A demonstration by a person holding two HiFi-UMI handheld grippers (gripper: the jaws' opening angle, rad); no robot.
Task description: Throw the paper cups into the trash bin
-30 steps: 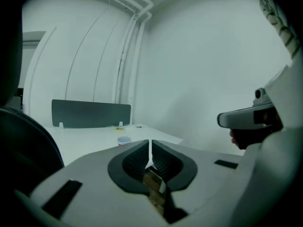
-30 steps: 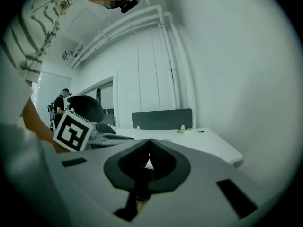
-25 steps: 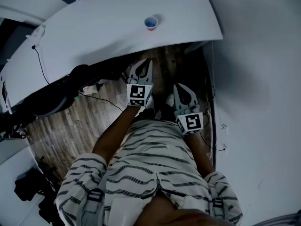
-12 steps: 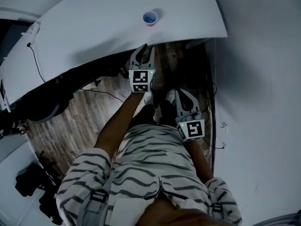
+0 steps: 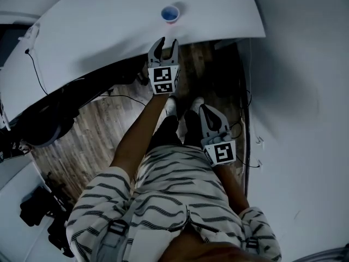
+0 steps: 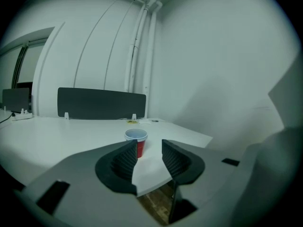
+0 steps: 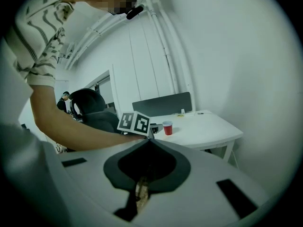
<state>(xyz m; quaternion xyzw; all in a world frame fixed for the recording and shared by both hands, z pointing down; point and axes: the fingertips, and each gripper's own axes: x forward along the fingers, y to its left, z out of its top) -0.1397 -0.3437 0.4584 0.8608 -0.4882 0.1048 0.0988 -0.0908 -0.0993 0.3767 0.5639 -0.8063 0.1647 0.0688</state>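
While my left gripper (image 5: pixel 165 43) hangs at the near edge of the white table (image 5: pixel 98 37), its jaws have just been opening and now stand spread, with nothing between them. The red paper cup (image 5: pixel 170 13) (blue inside, seen from above) stands upright on the table just beyond those jaws, untouched. My right gripper (image 5: pixel 204 109) sits lower and nearer the person's striped shirt (image 5: pixel 174 195), over the wooden floor (image 5: pixel 92 135), its jaws pressed together at the tips and holding nothing.
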